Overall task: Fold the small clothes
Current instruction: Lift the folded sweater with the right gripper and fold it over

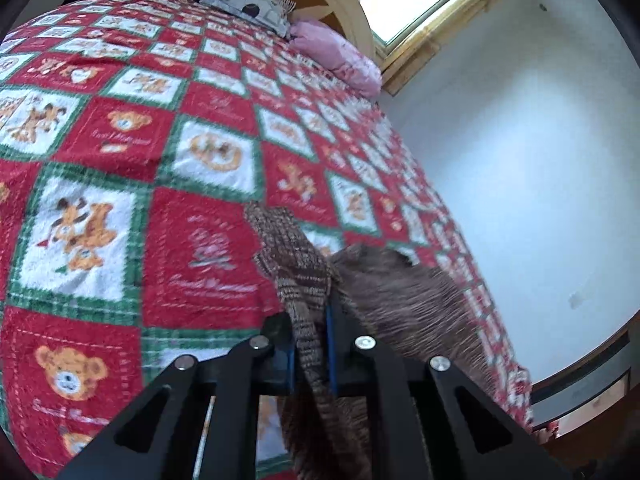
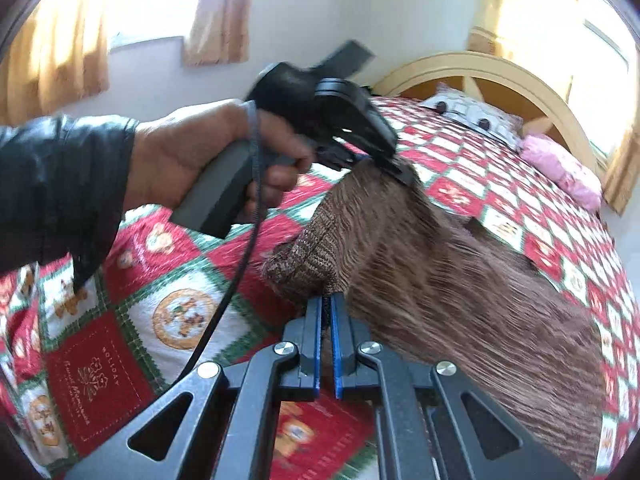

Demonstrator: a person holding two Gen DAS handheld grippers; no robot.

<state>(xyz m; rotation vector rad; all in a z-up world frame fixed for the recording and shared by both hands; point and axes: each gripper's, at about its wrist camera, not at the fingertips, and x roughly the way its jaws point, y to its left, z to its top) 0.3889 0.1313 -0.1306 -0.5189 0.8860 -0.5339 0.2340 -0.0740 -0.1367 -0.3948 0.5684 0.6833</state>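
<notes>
Black jaws of the left gripper (image 1: 312, 344) sit nearest its camera at 6 o'clock, clamped on a band of the brown ribbed knit garment (image 1: 384, 292). Seen from the right wrist, the right gripper (image 2: 327, 320) is likewise pinched tight on the knit's edge, with the cloth fanning away toward 3 o'clock over the red, white and green teddy-bear patchwork blanket (image 2: 176, 320). A hand (image 2: 192, 156) in a dark sleeve carries the left gripper at 10 o'clock.

Both corners look gripped and raised, so the step in hand seems to be the lift before a fold; next, the two edges likely need carrying together and laying flat.

Open blanket lies from 9 to 12 o'clock in the left view. Keep off the bed edge at 3 to 5 o'clock by the pale wall (image 1: 520, 180), and the patterned pillow (image 1: 240, 0) at 12.
</notes>
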